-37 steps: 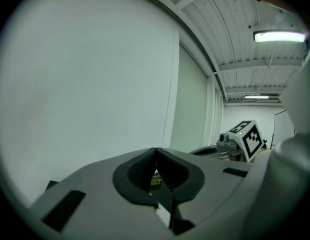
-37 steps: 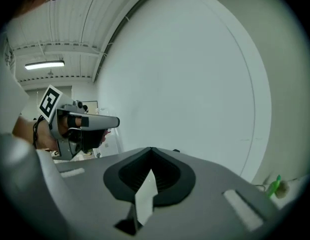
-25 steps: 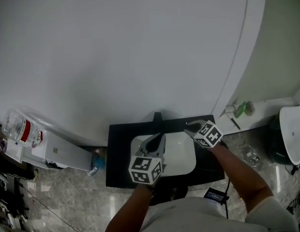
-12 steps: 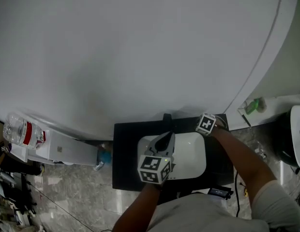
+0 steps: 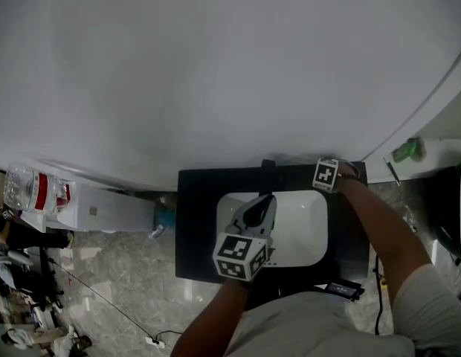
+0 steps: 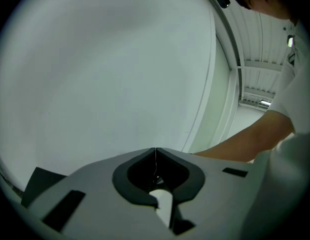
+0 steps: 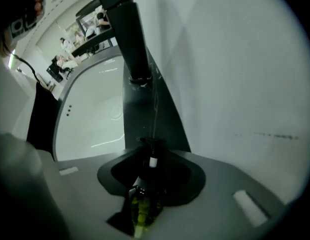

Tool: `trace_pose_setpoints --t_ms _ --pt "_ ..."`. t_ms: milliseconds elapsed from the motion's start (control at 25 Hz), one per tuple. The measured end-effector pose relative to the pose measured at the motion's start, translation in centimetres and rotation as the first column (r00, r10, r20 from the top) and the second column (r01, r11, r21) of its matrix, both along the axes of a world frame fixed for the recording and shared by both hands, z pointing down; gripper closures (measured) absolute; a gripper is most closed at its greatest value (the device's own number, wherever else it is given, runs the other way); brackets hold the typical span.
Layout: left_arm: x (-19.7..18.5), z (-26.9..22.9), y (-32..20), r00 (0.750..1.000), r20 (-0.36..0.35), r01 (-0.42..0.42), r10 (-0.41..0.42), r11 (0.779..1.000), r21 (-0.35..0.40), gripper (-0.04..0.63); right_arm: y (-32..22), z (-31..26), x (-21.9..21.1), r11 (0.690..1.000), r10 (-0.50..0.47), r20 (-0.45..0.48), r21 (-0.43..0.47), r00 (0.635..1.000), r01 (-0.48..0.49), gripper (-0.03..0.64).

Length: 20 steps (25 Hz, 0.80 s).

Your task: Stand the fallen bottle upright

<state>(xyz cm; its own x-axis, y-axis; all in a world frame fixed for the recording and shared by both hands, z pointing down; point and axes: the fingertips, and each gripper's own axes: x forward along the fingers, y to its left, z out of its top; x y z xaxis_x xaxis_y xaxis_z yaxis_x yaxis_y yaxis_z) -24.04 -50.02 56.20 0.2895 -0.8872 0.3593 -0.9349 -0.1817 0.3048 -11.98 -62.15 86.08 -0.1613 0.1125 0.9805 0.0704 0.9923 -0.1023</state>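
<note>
In the right gripper view a small dark bottle (image 7: 142, 204) with yellow-green contents and a dark cap shows in the hollow between the jaws, its cap end towards the faucet base. My right gripper (image 7: 152, 143) points steeply down at the black counter behind the sink; its jaws are opening, and I cannot tell if the pads touch the bottle. From the head view only the right gripper's marker cube (image 5: 326, 175) shows, and the bottle is hidden. My left gripper (image 5: 262, 199) hovers over the white basin, shut and empty; its tips (image 6: 155, 151) meet in a thin line.
A white basin (image 5: 305, 229) is set in a black counter (image 5: 197, 229), with a black faucet (image 5: 268, 171) at its back edge. A pale curved wall (image 5: 216, 73) rises behind. A water dispenser (image 5: 37, 188) stands at the left, a green object (image 5: 409, 149) on the right ledge.
My right gripper has moved from beside the faucet to the counter's back right corner and tipped downward. My left gripper has drifted slightly right over the basin.
</note>
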Motion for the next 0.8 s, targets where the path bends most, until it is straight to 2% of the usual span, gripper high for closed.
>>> trace_pose_setpoints --t_ms 80,200,280,360,480,680,800 --pt "-0.5 0.7 0.3 1.0 -0.011 0.012 -0.012 1.0 -0.012 0.588 0.0 0.6 0.4 1.0 -0.005 -0.008 -0.015 1.0 0.005 0.513" --pt "-1.2 1.2 0.5 0.999 -0.023 0.029 -0.029 0.999 -0.025 0.588 -0.8 0.7 1.4 1.0 0.003 -0.009 0.008 1.0 -0.002 0.518" --pt "-1.3 1.1 0.5 0.999 -0.025 0.032 -0.033 0.999 -0.024 0.588 -0.4 0.3 0.6 1.0 -0.022 0.049 -0.001 0.999 0.022 0.52" --pt "-1.1 0.9 0.5 0.999 -0.025 0.029 -0.029 0.999 -0.018 0.588 -0.1 -0.8 -0.6 0.998 -0.059 0.134 0.034 0.989 0.055 0.522" --pt "-1.0 0.6 0.5 0.999 -0.024 0.023 -0.023 1.0 -0.011 0.588 -0.1 -2.8 -1.0 0.997 -0.035 0.233 0.071 0.972 0.019 0.523" --pt "-0.2 0.1 0.3 1.0 -0.017 0.005 -0.005 1.0 -0.001 0.588 0.0 -7.3 -0.9 0.989 0.057 0.41 0.101 0.91 -0.108 0.528" --pt "0.6 -0.1 0.1 1.0 -0.011 -0.013 0.013 1.0 0.005 0.588 -0.5 -9.6 0.3 0.967 0.123 0.543 0.121 0.831 -0.222 0.529"
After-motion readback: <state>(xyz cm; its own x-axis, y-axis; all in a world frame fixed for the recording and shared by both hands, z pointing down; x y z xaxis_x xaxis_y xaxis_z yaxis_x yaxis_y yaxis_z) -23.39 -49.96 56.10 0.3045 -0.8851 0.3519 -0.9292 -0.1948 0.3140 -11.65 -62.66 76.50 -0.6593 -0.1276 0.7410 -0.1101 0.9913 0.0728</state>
